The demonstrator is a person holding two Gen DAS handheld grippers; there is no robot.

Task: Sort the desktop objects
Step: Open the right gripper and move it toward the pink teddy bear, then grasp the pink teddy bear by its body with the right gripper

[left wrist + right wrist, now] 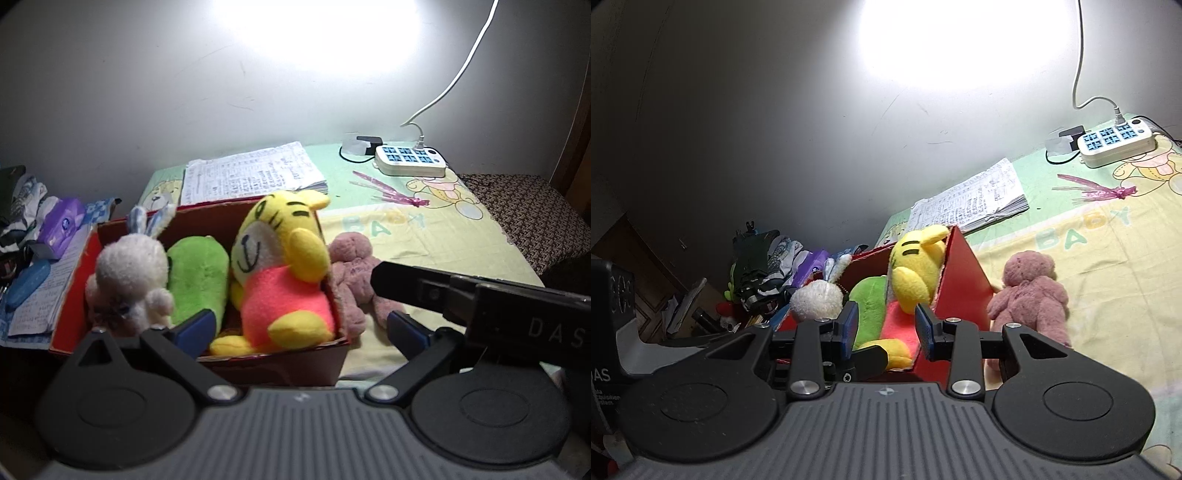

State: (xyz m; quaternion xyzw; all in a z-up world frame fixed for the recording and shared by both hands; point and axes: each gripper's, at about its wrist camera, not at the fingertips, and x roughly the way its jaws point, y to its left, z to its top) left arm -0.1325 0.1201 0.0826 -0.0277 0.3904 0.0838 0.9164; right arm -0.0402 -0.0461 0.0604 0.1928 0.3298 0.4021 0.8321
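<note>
A red cardboard box (74, 310) holds a white bunny plush (129, 273), a green plush (199, 277) and a yellow tiger plush (280, 266) in a pink shirt. A pink bear plush (351, 273) lies on the cloth just outside the box's right wall. My left gripper (301, 330) stands wide open in front of the box, nothing between its fingers. In the right wrist view the right gripper (887, 328) is open above the box's (964, 273) near right corner, with the tiger (916, 266) beyond it and the pink bear (1030, 291) to its right.
A baby-print cloth (424, 236) covers the table. A stack of written papers (251, 173) lies behind the box, a white power strip (410, 160) with its cable at the back right, and a pink plastic strip (391, 192) near it. Clutter and a purple pack (61, 225) sit left.
</note>
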